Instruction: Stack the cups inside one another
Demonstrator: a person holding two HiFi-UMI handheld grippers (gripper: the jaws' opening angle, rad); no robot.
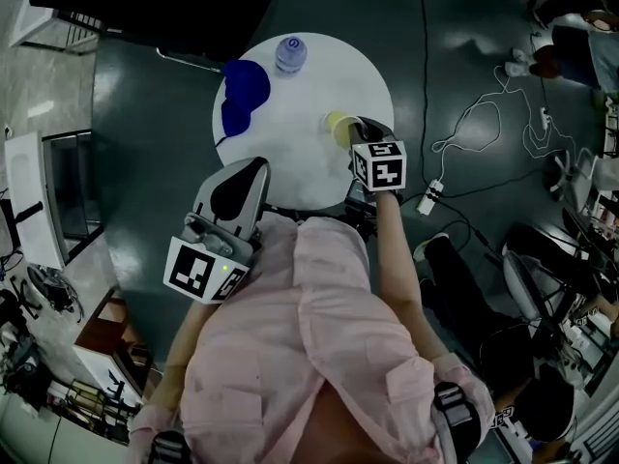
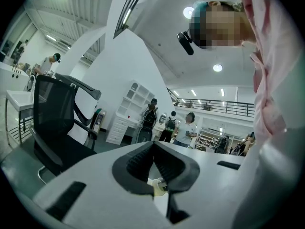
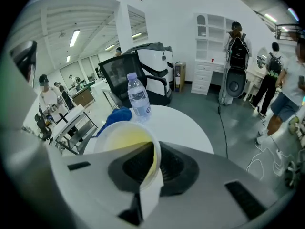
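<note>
Right fingers (image 3: 177,168) tight on the yellow cup's (image 3: 125,138) wall over the round table (image 3: 183,125), left fingers (image 2: 136,163) together

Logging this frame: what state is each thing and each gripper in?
Yellow cup: rim pinched by the right gripper, not nested in anything.
Right gripper: fingers shut on the yellow cup.
Left gripper: fingers together, empty.
Water bottle: upright on the table, capped.
Blue object: lying on the table, apart from the yellow cup.
</note>
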